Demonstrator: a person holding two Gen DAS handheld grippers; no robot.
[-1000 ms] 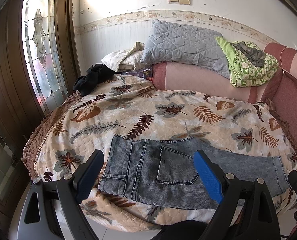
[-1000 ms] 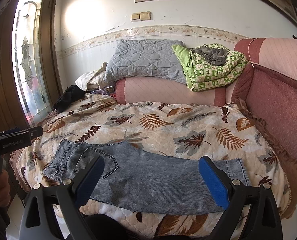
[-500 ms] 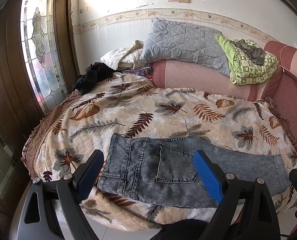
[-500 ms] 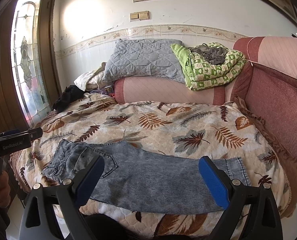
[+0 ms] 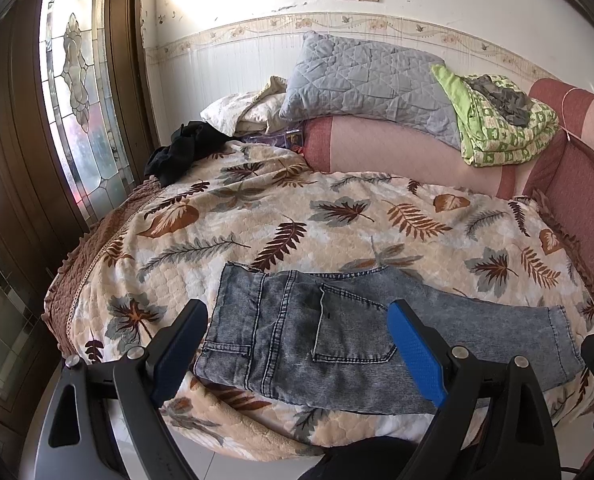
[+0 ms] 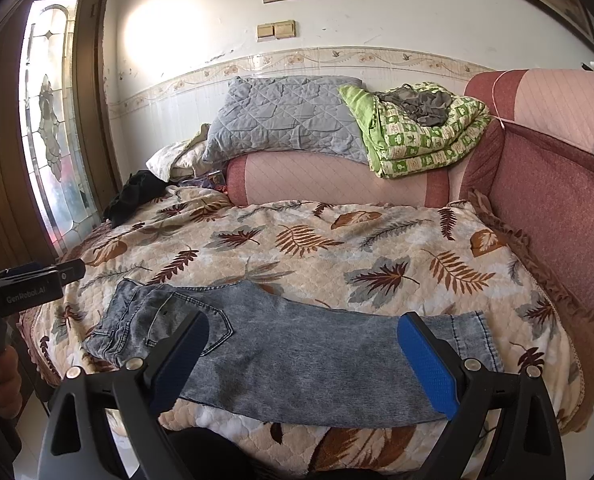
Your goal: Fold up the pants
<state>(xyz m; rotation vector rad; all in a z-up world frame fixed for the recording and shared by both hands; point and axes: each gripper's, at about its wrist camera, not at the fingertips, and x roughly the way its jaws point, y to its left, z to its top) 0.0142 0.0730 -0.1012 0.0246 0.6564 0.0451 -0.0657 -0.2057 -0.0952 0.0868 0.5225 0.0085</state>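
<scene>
pants [image 6: 297, 344] beside "genrobot.ai" left claw [image 6: 29, 288]

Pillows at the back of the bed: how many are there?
2 that I can see. A grey quilted pillow leans on the pink bolster; a cream pillow lies to its left, partly tucked behind it. More may be hidden under the green blanket.

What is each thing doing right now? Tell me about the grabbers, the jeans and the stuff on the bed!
left gripper: open, empty, above the jeans.
right gripper: open, empty.
jeans: lying flat, legs stacked, on the bedspread.
gray pillow: leaning on the pink bolster.
green blanket: folded.
black clothes: crumpled.
</scene>
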